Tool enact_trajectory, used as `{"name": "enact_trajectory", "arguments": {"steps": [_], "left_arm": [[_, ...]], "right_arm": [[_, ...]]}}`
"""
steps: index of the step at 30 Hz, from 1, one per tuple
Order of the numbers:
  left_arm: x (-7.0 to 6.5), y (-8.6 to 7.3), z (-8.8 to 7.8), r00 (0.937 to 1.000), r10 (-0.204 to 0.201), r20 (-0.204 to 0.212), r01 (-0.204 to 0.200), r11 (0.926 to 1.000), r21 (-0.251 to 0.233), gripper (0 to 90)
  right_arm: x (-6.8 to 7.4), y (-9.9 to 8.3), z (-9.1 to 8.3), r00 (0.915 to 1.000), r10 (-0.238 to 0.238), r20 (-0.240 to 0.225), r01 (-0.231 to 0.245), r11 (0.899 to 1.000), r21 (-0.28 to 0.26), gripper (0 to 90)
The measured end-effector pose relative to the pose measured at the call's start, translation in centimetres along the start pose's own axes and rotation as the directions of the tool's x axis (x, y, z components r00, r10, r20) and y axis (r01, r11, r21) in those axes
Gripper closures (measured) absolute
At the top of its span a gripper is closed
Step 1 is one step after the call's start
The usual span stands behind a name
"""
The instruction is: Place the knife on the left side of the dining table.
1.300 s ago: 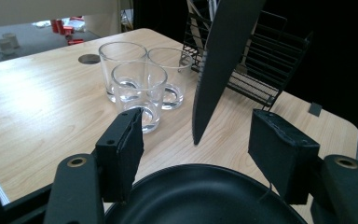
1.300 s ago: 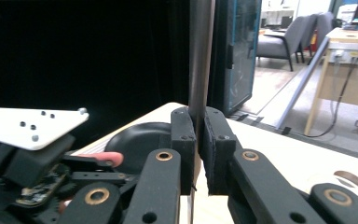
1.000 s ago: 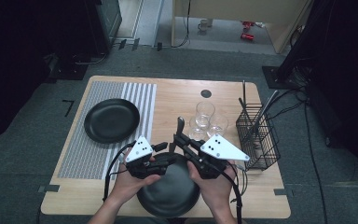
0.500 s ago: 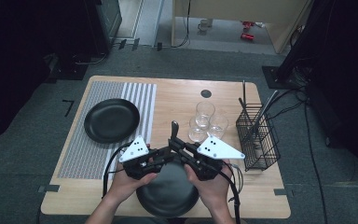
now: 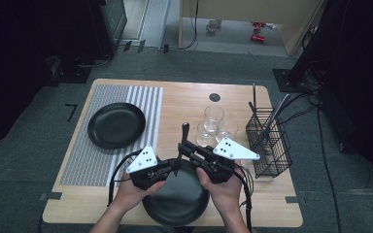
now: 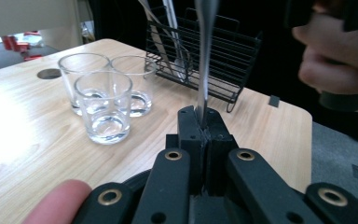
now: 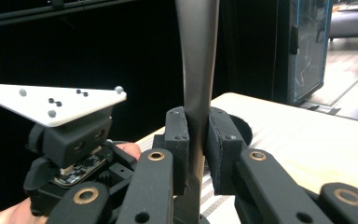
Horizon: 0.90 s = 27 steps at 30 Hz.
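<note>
Metal utensil [image 6: 204, 60], top cut off, clamped in both left hand-held gripper [image 6: 204, 128] and right hand-held gripper [image 7: 196, 140].

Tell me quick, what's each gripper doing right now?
Left gripper: just closed, shut on the utensil.
Right gripper: shut on the same utensil.

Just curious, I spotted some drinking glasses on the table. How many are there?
3, clustered together beside the wire basket: a back glass, a right glass nearest the basket, and a front glass closest to the grippers. None looks hidden.
</note>
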<state>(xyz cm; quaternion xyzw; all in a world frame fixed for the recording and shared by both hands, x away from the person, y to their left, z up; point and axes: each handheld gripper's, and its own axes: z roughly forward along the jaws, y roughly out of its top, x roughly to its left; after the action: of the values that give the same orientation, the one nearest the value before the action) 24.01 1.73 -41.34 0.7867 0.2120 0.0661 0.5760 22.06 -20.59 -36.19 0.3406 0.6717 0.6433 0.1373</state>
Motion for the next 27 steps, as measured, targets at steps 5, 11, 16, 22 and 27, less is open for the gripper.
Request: {"name": "enact_trajectory", "arguments": {"steps": [5,11,16,22,27], "left_arm": [[0.0,-0.1,0.1,0.9999,0.005,-0.011,-0.005,0.9999,-0.012,90.0],[-0.2,0.2,-0.5,0.9970,0.011,-0.076,-0.015,0.9984,-0.055,90.0],[-0.7,0.3,-0.4,0.9909,0.048,-0.126,-0.056,0.9967,-0.059,90.0],[-0.6,0.1,-0.3,0.9893,0.050,-0.137,-0.056,0.9974,-0.044,89.1],[-0.5,0.1,-0.4,0.9901,0.065,-0.124,-0.069,0.9972,-0.027,72.6]], "right_arm": [[-0.2,-0.3,-0.1,0.9997,0.024,-0.008,-0.024,1.000,-0.007,81.3],[0.8,-0.9,0.5,0.9985,-0.015,0.053,0.015,1.000,0.015,79.0],[1.9,-1.4,1.2,0.9927,-0.035,0.115,0.033,0.999,0.027,78.9],[2.5,-1.8,1.6,0.9853,-0.049,0.163,0.048,0.999,0.011,81.6],[2.9,-1.8,1.7,0.9805,-0.071,0.183,0.072,0.997,0.003,81.7]]}}
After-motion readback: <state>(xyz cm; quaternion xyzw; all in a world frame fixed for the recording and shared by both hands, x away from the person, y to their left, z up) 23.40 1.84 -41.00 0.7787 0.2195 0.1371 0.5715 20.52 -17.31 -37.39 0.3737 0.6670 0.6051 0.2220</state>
